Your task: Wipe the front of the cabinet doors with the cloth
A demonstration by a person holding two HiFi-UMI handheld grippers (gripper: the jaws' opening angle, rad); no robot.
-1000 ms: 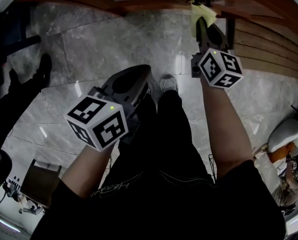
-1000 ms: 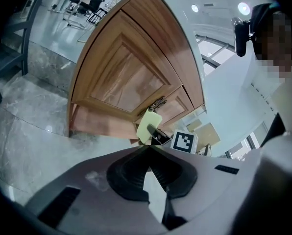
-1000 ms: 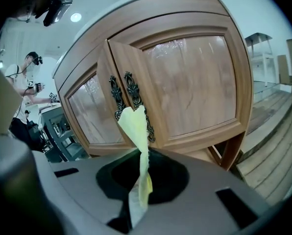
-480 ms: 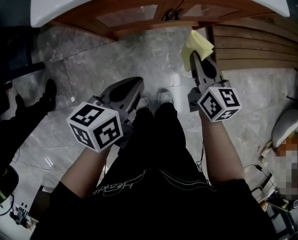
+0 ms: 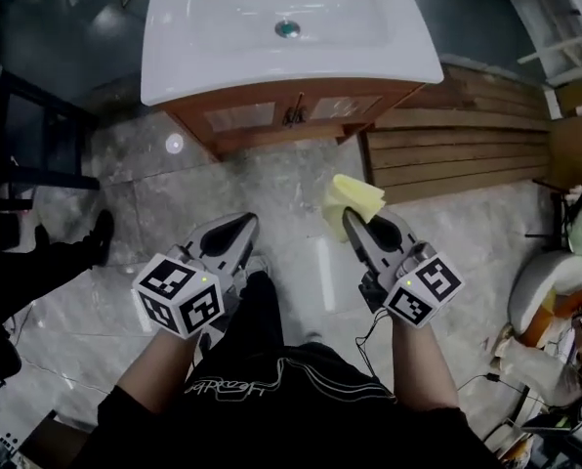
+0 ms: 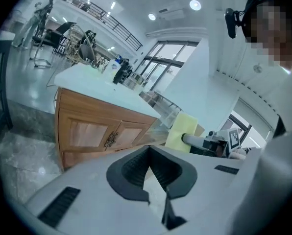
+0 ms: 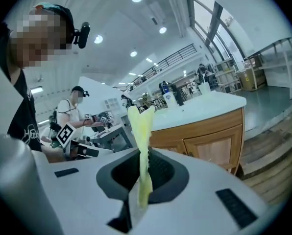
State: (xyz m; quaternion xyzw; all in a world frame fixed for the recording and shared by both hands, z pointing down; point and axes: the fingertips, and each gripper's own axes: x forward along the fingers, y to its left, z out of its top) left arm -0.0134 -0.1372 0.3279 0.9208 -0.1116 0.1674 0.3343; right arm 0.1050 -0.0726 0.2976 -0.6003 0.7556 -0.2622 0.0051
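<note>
**Cloth Held Clear of the Cabinet**

I stand on the grey marble floor (image 5: 271,179), facing the wooden cabinet doors (image 5: 242,117) under a white basin top (image 5: 271,57). My right gripper (image 5: 354,218) is clamped on the yellow cloth (image 5: 350,199). The cloth stands up from the jaws in mid-air, well apart from the doors. My left gripper (image 5: 244,225) has its jaws together on nothing, just beside my leg.

Grey marble floor (image 5: 271,179), wooden steps (image 5: 457,154), bright ceiling lights (image 6: 195,5).
</note>
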